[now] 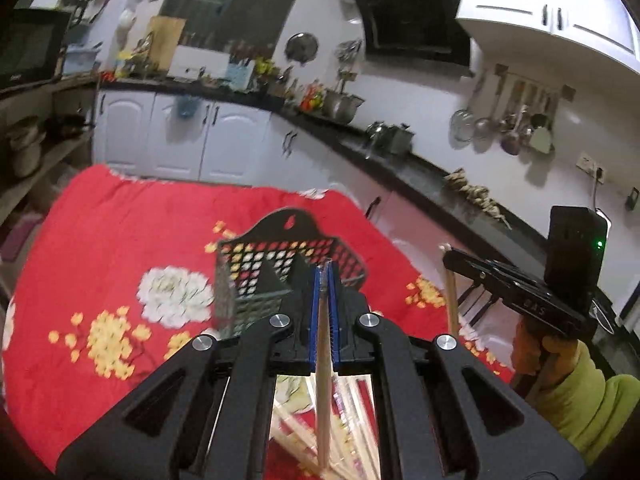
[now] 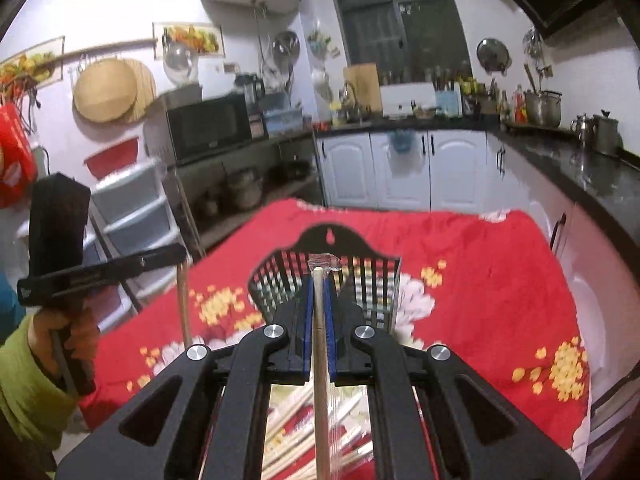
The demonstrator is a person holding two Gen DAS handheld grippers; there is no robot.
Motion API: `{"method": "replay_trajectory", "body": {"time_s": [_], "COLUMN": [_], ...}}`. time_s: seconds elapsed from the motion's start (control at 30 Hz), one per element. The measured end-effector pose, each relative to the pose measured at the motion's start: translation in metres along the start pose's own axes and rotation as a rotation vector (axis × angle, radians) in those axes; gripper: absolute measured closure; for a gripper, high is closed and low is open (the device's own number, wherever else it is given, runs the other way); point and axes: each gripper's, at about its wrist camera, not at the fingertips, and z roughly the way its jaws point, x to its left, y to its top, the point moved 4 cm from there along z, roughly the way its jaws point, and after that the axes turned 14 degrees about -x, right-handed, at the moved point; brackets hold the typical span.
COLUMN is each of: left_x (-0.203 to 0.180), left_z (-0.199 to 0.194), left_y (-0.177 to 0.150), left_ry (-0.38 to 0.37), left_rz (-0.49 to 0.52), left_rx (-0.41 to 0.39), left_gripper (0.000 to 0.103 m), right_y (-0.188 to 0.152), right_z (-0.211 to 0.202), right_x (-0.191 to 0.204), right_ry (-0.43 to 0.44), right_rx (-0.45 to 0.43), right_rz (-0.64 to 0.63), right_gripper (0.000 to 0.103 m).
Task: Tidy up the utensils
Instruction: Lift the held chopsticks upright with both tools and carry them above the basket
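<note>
A black mesh utensil basket stands on the red flowered tablecloth, just ahead of both grippers; it also shows in the right wrist view. My left gripper is shut on a wooden chopstick that runs back between its blue pads. My right gripper is shut on another wooden chopstick, its tip in clear wrap. A pile of chopsticks lies on the cloth under the grippers, also seen in the right wrist view. The right gripper appears at the right of the left view.
A dark kitchen counter with pots runs along the right and back, over white cabinets. A shelf with a microwave and plastic drawers stands to the left of the table. The cloth's edges drop off near the cabinets.
</note>
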Motion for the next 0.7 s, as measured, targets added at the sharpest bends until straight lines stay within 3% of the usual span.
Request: {"method": "replay_trajectory", "body": {"time_s": [0.37, 0.7], "left_x": [-0.037, -0.038], "left_z": [0.017, 0.04], "left_y": [0.046, 0.094], "left_ry": [-0.032, 0.031], "left_rz": [0.105, 0.153], "left_rx": [-0.107, -0.201], "left_gripper": [0.101, 0.101], "right_y": [0.046, 0.091], "right_z": [0.004, 0.026], "right_x": [-0.013, -0.011], "right_ry": [-0.016, -0.043], "right_rx": [-0.197, -0.382], "right_rz": [0.023, -0.04], "right_gripper": [0.097, 0.097]}}
